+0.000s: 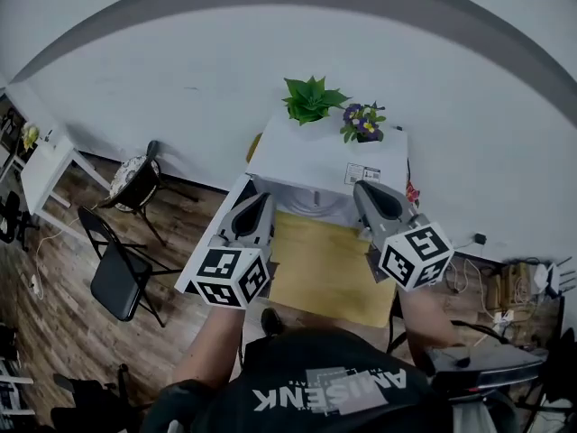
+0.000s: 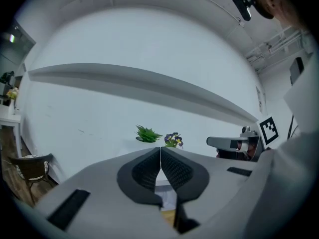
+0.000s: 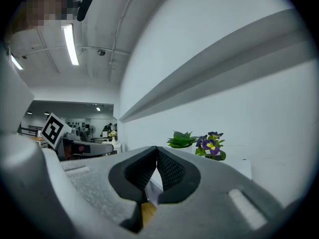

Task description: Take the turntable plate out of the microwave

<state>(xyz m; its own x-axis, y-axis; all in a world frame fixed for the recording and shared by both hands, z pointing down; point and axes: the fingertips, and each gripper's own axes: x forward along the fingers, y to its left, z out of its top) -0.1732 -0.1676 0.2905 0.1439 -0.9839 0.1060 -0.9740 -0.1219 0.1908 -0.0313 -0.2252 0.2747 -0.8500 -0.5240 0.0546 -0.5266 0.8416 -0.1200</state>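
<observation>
looking for the turntable plate, none is found in any view — it is taken to be inside the microwave (image 1: 317, 162), the white box seen from above at the far edge of the table (image 1: 329, 273). whether its door is shut cannot be told from this angle, since its front is largely covered by the two grippers. a green plant (image 1: 311, 99) and a pot of purple flowers (image 1: 363, 123) are set on the microwave's top, near its back edge. the table's wooden top is seen between the grippers. the left gripper (image 1: 263, 202) is held just before the box's front left corner, its jaws pressed together with nothing between them. the right gripper (image 1: 362, 190) is held near the front right, likewise closed and empty — both are pointed about level toward the wall. a black folding chair (image 1: 122, 273) is stood well off to the left on the wood floor. nothing of the task is judged done: the microwave has yet to be reached and opened, and the plate gripped, lifted off and brought out.
</observation>
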